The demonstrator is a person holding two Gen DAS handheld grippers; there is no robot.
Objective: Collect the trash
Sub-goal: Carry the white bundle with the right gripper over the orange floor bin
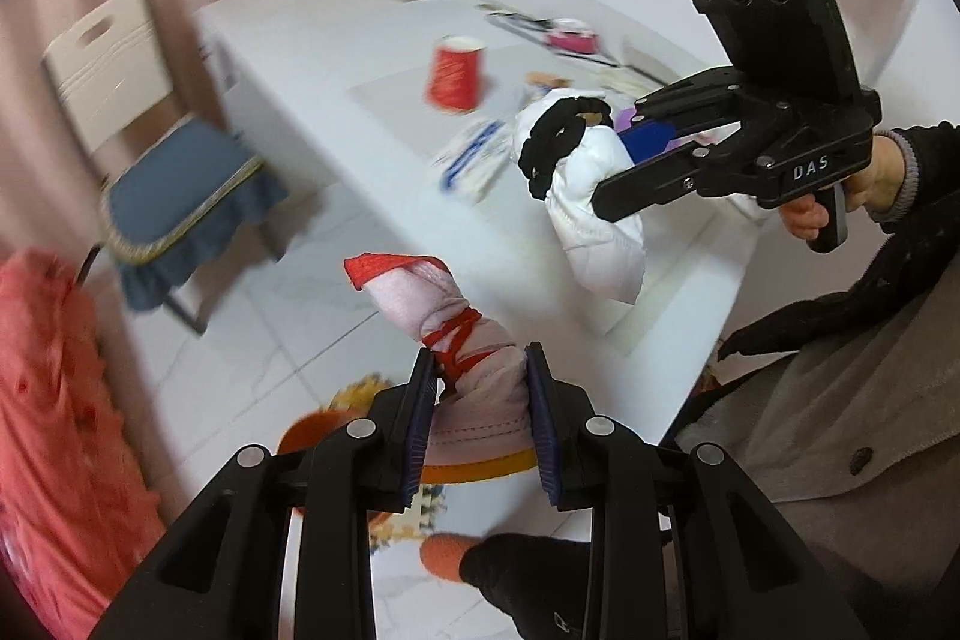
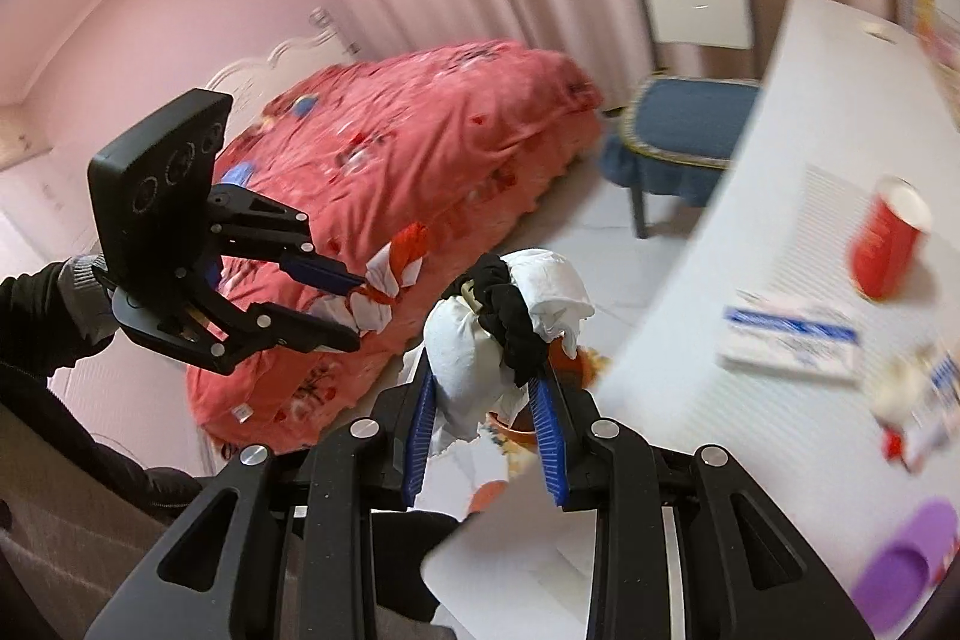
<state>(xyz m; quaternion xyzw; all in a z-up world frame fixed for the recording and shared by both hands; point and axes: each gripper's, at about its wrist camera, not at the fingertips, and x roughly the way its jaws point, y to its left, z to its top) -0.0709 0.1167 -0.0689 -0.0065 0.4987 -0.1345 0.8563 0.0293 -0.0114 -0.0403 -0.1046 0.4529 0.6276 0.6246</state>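
My left gripper [image 1: 483, 370] is shut on a pale pink bundle tied with red string [image 1: 462, 334], held over the floor; it also shows in the right wrist view [image 2: 384, 289], between the left gripper's fingers [image 2: 354, 310]. My right gripper [image 2: 486, 388] is shut on a white bundle tied with a black scrunchie [image 2: 480, 346], held off the table edge; the left wrist view shows it [image 1: 591, 202] in the right gripper [image 1: 606, 196]. An orange bin [image 1: 474, 466] sits on the floor below the left bundle, partly hidden.
A white table [image 1: 336, 64] carries a red paper cup [image 1: 456, 73], a blue-and-white box [image 1: 474, 154], a purple item [image 2: 906, 562] and blurred clutter. A chair with a blue cushion [image 1: 180, 196] stands by the table. A bed with a red quilt [image 2: 420, 172] lies to the left.
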